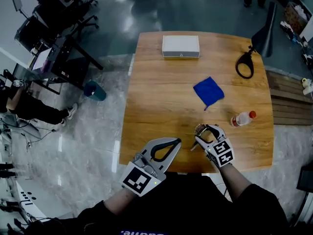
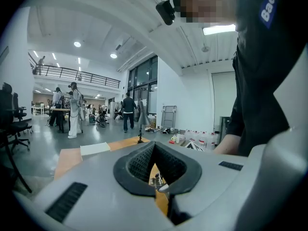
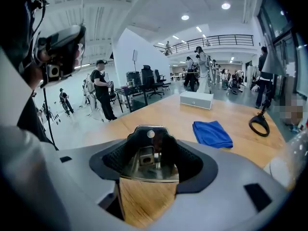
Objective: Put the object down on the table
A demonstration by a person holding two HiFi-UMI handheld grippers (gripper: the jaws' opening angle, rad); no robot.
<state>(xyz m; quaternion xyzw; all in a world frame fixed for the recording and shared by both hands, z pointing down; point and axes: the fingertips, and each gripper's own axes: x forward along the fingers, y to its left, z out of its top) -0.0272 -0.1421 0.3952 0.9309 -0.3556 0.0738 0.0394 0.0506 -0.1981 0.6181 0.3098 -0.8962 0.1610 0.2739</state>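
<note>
Right gripper [image 1: 206,132] around metal object [image 3: 147,166]

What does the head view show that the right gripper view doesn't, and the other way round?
Only the head view shows the left gripper, jaws together, and a teal container on the floor. Only the right gripper view shows people standing in the hall, and up close the shiny metal piece clamped in the right gripper. Both show the wooden table, blue cloth and white box.

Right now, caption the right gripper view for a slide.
Right tongs grip a shiny metal object over the wooden table, blue cloth beyond.
</note>
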